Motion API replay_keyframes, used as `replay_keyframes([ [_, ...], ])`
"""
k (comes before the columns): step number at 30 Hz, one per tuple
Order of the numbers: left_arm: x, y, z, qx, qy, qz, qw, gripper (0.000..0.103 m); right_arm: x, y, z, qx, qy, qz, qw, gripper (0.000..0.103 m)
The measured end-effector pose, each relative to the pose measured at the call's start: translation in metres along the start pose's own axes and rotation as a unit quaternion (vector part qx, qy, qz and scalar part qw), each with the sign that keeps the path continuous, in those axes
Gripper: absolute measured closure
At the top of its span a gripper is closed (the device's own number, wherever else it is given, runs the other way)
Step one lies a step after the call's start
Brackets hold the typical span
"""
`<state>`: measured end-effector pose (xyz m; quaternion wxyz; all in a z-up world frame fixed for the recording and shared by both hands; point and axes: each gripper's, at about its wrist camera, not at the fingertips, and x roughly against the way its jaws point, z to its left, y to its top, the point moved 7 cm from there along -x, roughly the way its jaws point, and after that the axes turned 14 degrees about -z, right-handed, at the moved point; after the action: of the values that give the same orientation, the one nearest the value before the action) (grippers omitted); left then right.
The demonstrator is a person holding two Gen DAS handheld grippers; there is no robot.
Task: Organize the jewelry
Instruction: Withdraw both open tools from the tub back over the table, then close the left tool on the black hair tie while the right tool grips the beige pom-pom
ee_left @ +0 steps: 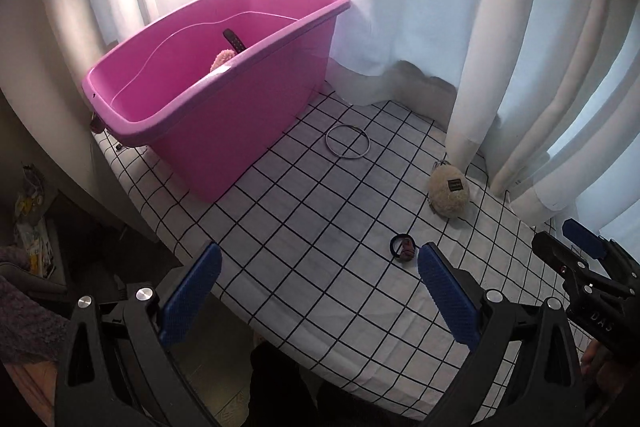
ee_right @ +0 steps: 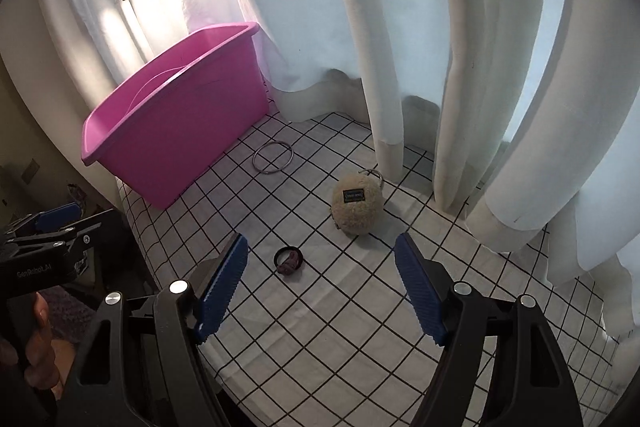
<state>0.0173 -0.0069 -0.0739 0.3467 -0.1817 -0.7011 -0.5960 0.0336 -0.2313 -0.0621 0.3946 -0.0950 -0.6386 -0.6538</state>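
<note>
Both grippers, left [ee_left: 318,283] and right [ee_right: 320,269], stand released and grasp nothing. Nearest on the grid cloth [ee_right: 340,307] lies a hair tie [ee_right: 289,261], then a fluffy pouch [ee_right: 356,205], then a metal bangle [ee_right: 273,158]. Farthest stands the pink tub [ee_left: 224,115].

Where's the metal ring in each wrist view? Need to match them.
Left wrist: metal ring lies flat on the checked cloth at centre, just right of the pink tub.
Right wrist: metal ring sits left of centre, again just right of the pink tub.
Shared landmark: the pink tub's near right corner, with the fuzzy beige pouch nearer the camera.
</note>
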Motion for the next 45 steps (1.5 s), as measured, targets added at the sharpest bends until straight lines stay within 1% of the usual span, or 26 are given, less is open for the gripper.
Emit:
replay_keyframes([
  [4,-0.009,-0.022,-0.012,0.012,0.002,0.018,0.9998,0.006,0.002,-0.018,-0.023,-0.01,-0.003,0.007,1.0,0.03],
  [8,-0.023,-0.045,-0.021,0.016,0.011,0.032,0.9993,0.006,-0.007,-0.03,-0.033,-0.013,0.002,0.015,1.0,0.03],
  [12,-0.041,-0.064,-0.025,0.017,0.017,0.043,0.9988,0.006,-0.026,-0.041,-0.036,-0.018,0.011,0.029,0.999,0.03],
  [16,-0.063,-0.076,-0.028,0.017,0.009,0.051,0.9985,0.006,-0.051,-0.046,-0.037,-0.018,0.012,0.036,0.999,0.03],
  [19,-0.08,-0.081,-0.032,0.019,0.004,0.049,0.9986,0.006,-0.07,-0.045,-0.039,-0.025,0.015,0.034,0.999,0.03],
  [22,-0.097,-0.085,-0.039,0.02,-0.006,0.045,0.9988,0.006,-0.09,-0.045,-0.041,-0.018,0.017,0.037,0.999,0.03],
  [27,-0.121,-0.085,-0.052,0.007,-0.027,0.031,0.9991,0.006,-0.117,-0.043,-0.041,-0.023,0.025,0.032,0.999,0.03],
  [29,-0.129,-0.085,-0.056,0.003,-0.03,0.025,0.9992,0.006,-0.126,-0.041,-0.039,-0.016,0.027,0.03,0.999,0.03],
  [32,-0.135,-0.085,-0.062,0.002,-0.044,0.017,0.9989,0.006,-0.136,-0.039,-0.037,-0.006,0.028,0.021,0.999,0.03],
  [35,-0.14,-0.085,-0.069,-0.007,-0.054,0.007,0.9985,0.006,-0.148,-0.039,-0.037,-0.009,0.028,0.017,0.999,0.03],
  [39,-0.15,-0.082,-0.074,-0.012,-0.05,0.0,0.9987,0.006,-0.165,-0.042,-0.036,-0.007,0.025,0.017,1.0,0.03],
  [45,-0.162,-0.085,-0.077,-0.017,-0.047,0.004,0.9988,0.006,-0.18,-0.041,-0.036,-0.002,0.015,0.024,1.0,0.03],
])
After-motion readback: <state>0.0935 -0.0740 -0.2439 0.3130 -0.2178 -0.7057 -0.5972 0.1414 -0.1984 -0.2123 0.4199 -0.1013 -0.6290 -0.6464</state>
